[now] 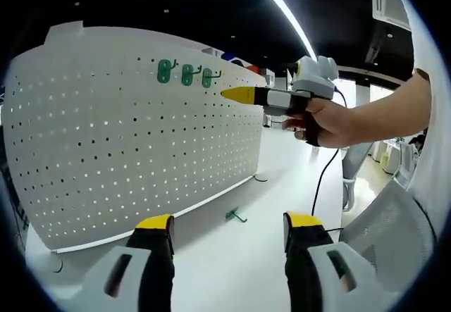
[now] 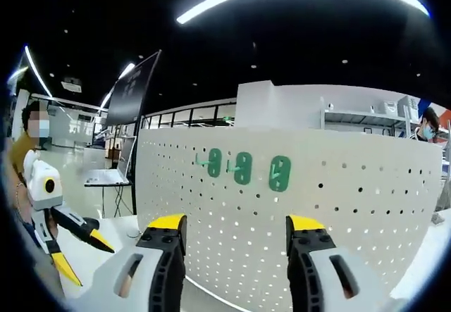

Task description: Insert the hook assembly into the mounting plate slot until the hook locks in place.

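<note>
The white perforated mounting plate (image 1: 127,136) stands upright on the white table (image 1: 232,263). Three green hooks (image 1: 187,74) hang in a row near its top edge. A loose green hook (image 1: 236,216) lies on the table by the plate's foot, beyond my open, empty left gripper (image 1: 229,222). My right gripper (image 1: 236,95), held by a hand, points its yellow tip at the plate just right of the hung hooks. In the right gripper view the plate (image 2: 338,206) and the three hooks (image 2: 243,167) face my open, empty right gripper (image 2: 235,227). The left gripper (image 2: 84,256) shows at lower left, open.
A person's hand (image 1: 331,122) and sleeve come in from the right, with a black cable (image 1: 320,178) hanging below. A white mesh chair (image 1: 394,220) stands at right. A dark board (image 2: 134,90), a laptop on a stand (image 2: 106,177) and shelves (image 2: 359,118) stand behind the plate.
</note>
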The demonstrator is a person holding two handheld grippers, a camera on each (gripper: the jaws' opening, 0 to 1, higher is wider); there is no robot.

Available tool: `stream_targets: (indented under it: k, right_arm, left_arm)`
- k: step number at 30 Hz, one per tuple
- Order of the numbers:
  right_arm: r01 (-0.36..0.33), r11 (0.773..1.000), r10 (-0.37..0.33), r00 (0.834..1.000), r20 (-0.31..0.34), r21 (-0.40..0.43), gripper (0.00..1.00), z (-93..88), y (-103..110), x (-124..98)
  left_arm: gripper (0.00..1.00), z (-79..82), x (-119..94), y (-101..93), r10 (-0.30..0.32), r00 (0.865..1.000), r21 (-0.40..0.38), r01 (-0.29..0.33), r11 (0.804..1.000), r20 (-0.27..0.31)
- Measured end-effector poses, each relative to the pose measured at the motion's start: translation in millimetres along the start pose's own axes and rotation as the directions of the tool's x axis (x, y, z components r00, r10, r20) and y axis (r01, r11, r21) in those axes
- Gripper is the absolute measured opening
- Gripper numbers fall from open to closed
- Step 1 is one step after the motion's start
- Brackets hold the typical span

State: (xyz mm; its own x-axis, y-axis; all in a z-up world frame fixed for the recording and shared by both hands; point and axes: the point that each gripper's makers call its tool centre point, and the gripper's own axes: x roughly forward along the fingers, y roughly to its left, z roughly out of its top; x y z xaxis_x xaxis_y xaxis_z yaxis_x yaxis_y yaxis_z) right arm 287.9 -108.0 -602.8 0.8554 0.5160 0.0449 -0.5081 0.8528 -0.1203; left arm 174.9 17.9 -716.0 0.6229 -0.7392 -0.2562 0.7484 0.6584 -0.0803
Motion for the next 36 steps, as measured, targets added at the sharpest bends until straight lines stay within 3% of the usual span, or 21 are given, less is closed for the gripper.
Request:
stream_targets:
  k: [36]
  right_arm:
    - [-0.023,0.999,0.028,0.991,-0.132,0.041,0.60,-60.0,12.3,-60.3]
  left_arm:
    - [0.67,-1.5,-1.5,-0.4,-0.005,1.000,0.008,0.005,1.000,-0.006]
